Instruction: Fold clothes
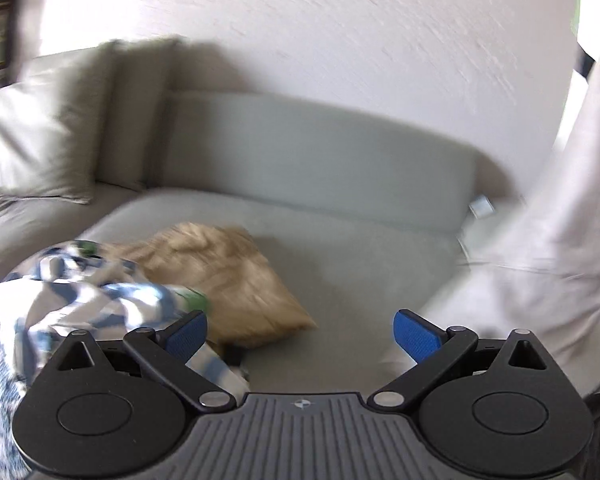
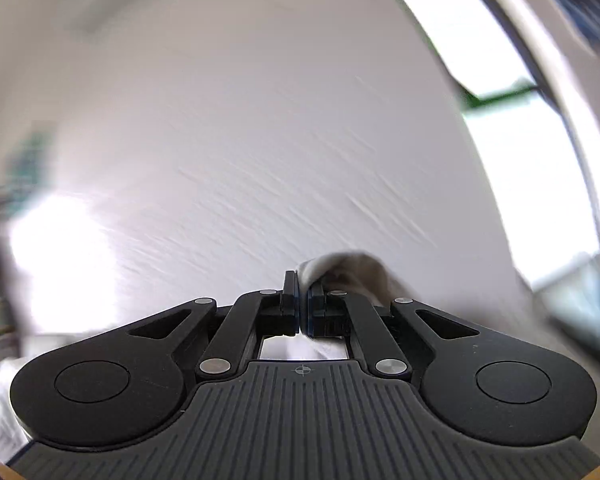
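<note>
- The white garment is up in the air, hanging as a long pale sheet down the right edge of the left wrist view, with its lower part draped onto the sofa seat.
- The right gripper has it: jaws clenched on a bunched fold of white cloth that pokes out above and to the right of the pads, and more white shows through the gap beneath them.
- That gripper points roughly level at a bare wall, so the cloth's long axis looks to run straight down from the pinch (blur makes the exact hem hard to pick out).
- The left gripper is released, blue pads spread wide with nothing between them, aimed down over the seat.
- The key relation: the hanging garment lies to the right of the open jaws and beyond them, so the left hand is the free one and would need to swing right to catch a second corner or edge.
- To its left, a crumpled blue-and-white patterned garment lies just beside a tan cushion, partly overlapping it.
- No basket or bin is in view; the sofa holds the pile.
</note>
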Motion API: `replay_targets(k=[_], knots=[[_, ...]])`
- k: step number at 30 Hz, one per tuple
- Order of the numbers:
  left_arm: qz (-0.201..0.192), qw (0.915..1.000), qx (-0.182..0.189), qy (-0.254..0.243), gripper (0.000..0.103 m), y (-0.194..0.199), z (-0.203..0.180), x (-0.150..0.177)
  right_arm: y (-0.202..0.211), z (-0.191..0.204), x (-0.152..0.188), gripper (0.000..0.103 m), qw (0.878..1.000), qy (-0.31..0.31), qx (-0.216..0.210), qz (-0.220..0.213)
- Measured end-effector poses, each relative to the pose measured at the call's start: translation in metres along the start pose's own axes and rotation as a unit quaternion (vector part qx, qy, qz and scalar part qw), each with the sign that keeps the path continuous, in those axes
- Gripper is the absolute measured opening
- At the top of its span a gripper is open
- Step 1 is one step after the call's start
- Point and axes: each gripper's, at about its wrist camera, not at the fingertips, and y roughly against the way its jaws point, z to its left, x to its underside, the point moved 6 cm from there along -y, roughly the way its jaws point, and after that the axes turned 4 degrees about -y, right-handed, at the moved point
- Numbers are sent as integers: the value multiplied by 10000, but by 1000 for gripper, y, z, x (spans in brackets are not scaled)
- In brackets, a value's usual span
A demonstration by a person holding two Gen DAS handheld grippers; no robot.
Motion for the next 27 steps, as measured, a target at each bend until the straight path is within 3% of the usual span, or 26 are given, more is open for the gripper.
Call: replay_targets(k=[2,3,4,6,7,8,9,13,16,19,21,23,27], knots=[[-131,9992,-275,259,100,8,16,-6,2,58,-7,4,9940,303,-958,422],[-164,9983,-419,380,100,12,24,-7,1,82,11,4,9858,451,-1337,909],[-173,9972,-543,492,101,16,32,-6,1,106,30,5,9737,596,-1701,1396],[-122,9951,-739,651,101,21,48,1,5,128,103,18,9410,841,-2112,2506],[-52,9943,-821,673,101,22,55,7,9,138,139,32,9195,952,-2299,3043],[55,9938,-894,654,101,21,60,13,15,136,173,46,9018,940,-2363,3494],[177,9933,-962,620,101,19,64,20,23,134,207,50,8823,920,-2416,3934],[630,9923,-801,699,101,6,68,39,67,96,297,52,8134,480,-2251,5342],[715,9955,-434,436,101,-2,44,42,90,58,318,54,8099,277,-1975,5517],[801,9966,-143,89,101,-12,13,45,87,18,303,58,8419,12,-1402,5211],[893,9959,0,-117,101,-20,-7,48,80,-15,294,58,8632,-216,-771,4985],[990,9946,111,-285,100,-28,-25,54,62,-38,298,58,8749,-512,-270,4809],[1079,9925,272,-512,100,-32,-43,63,21,-61,314,57,8879,-689,108,4547]])
